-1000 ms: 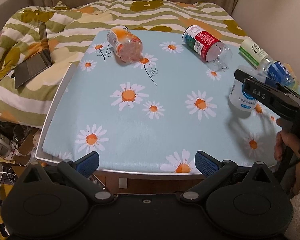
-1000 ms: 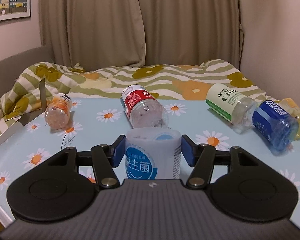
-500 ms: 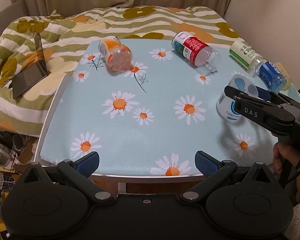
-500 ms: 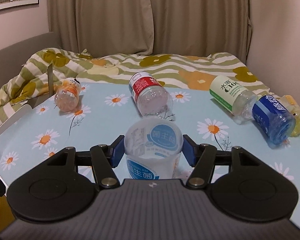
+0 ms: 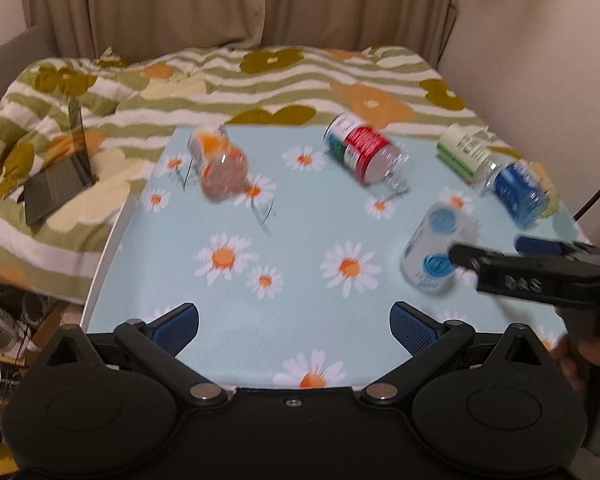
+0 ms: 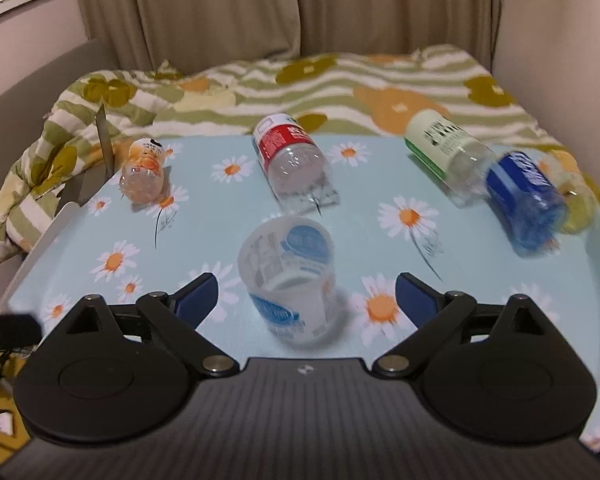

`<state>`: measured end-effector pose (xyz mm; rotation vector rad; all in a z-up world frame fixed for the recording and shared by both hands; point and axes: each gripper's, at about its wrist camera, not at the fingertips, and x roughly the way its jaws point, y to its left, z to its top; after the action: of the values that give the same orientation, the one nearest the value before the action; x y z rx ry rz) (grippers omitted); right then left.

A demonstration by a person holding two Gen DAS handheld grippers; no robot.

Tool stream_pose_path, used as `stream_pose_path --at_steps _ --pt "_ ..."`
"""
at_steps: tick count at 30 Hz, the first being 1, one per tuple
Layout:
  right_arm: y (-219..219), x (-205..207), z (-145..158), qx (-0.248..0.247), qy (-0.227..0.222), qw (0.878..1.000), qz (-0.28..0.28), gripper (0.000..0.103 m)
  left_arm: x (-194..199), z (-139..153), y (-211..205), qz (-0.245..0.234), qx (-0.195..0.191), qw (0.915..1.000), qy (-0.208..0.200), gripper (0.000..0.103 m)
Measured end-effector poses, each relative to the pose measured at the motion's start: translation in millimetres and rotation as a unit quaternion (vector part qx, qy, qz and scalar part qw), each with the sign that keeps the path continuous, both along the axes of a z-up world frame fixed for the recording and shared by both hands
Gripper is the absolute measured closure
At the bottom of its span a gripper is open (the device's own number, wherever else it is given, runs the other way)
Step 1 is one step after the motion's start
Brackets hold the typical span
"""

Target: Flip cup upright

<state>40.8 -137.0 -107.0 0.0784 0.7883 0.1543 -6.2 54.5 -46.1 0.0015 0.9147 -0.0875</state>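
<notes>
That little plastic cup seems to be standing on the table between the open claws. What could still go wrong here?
The cup stands between the right gripper's open fingers, apparently unheld and blurred; being light, it might tip over. Pulling back crookedly, a blue finger pad could clip it. If it rolls, the red-label bottle lying just behind might get nudged too.

Black tongs (image 6: 306, 298), blue pads (image 6: 414, 292), silver screws

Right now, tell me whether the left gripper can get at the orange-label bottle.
Probably yes: the left gripper is open and empty, and only bare daisy cloth lies between it and the orange-label bottle, lying far off.
</notes>
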Motion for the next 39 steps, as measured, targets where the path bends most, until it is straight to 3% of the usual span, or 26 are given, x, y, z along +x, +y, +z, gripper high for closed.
stream_pose_path --at_steps 10,21,39 --pt "-39 -24 55 -0.025 0.089 0.995 -0.039 0.0 2 32 -29 -0.023 0.015 0.9979 -0.058 0.0" --pt "-49 -45 62 -0.037 0.073 0.995 -0.051 0.0 -5 29 -45 -0.033 0.024 0.9964 -0.074 0.0" --pt "-53 -45 62 -0.032 0.066 0.996 -0.057 0.0 -5 27 -52 -0.035 0.028 0.9962 -0.075 0.0"
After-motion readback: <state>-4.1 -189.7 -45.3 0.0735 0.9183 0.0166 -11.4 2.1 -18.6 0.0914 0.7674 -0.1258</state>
